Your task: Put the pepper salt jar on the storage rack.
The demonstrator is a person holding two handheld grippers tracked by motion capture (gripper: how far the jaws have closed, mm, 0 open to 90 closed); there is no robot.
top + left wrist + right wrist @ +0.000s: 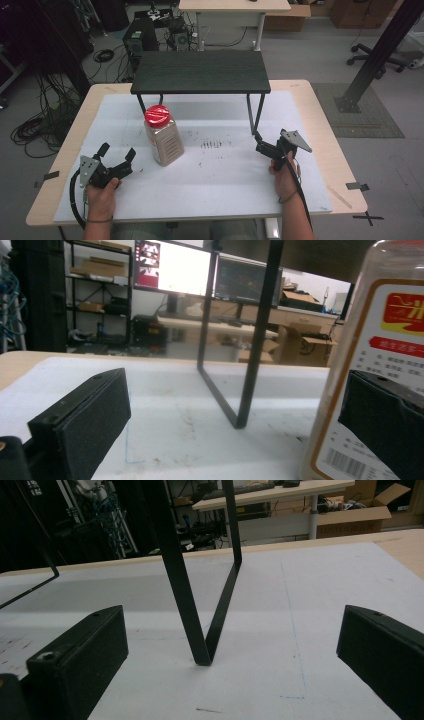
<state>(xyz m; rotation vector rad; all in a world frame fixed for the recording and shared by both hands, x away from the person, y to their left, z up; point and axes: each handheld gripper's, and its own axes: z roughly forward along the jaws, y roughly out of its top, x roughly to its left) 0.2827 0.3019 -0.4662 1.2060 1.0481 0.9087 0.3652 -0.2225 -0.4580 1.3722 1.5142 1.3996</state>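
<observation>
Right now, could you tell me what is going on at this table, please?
A person sits at the white-topped table with a hand-held gripper in each hand. The left hand-held gripper is open, low on the table beside the red-capped jar, not gripping it. The right hand-held gripper is also open and empty, near a leg of the black shelf. The jar stands upright in front of the shelf.

Beside the left tool, the jar runs off the top, right and bottom edges, its lower label hidden behind that tool's right jaw, its small print too blurred to read.
</observation>
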